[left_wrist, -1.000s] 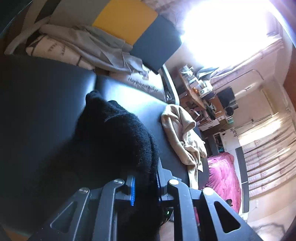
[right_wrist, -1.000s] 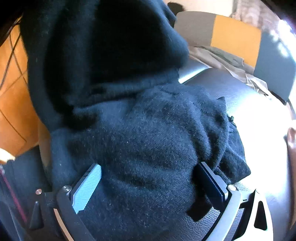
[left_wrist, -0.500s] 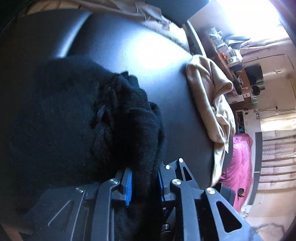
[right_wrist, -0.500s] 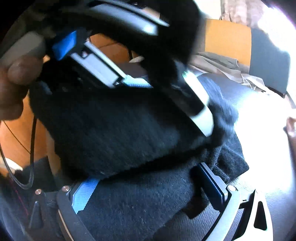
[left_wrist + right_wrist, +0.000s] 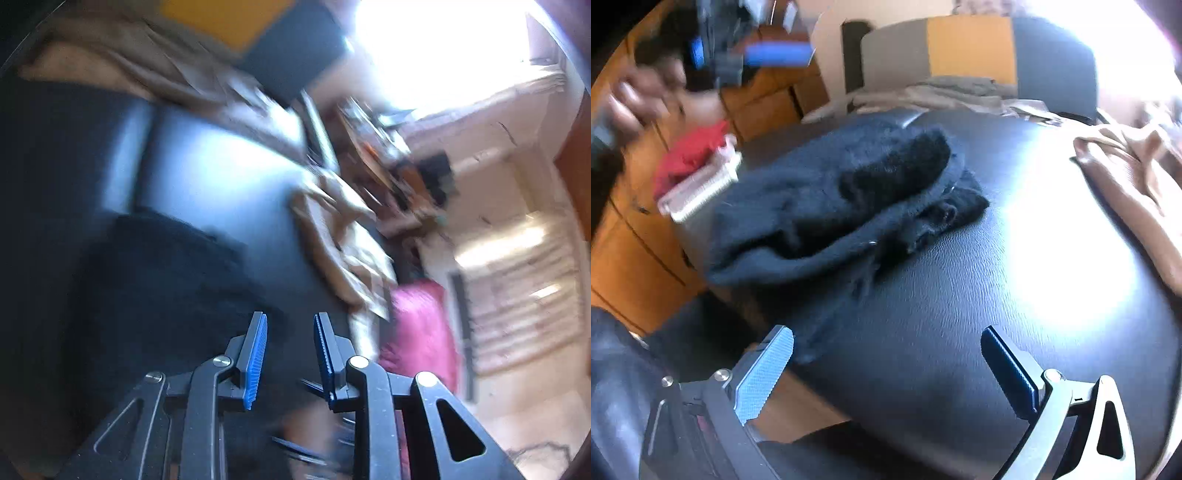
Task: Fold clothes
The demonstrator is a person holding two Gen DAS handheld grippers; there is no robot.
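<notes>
Black knit (image 5: pixel 834 206) lies bunched in layers on the leather top (image 5: pixel 1015 295) w/ both grippers, L (image 5: pixel 290 354) & R (image 5: pixel 886 369), spread, pinching nothing, so it rests under its own weight.

**Two wrist cameras over one black bench**

Each camera peers low along its own jaws. The left faces the bright window; the right looks toward the orange cabinets. Both catch the black sweater (image 5: pixel 846 206) and beige garment (image 5: pixel 343 236) beyond the jaws.
</notes>
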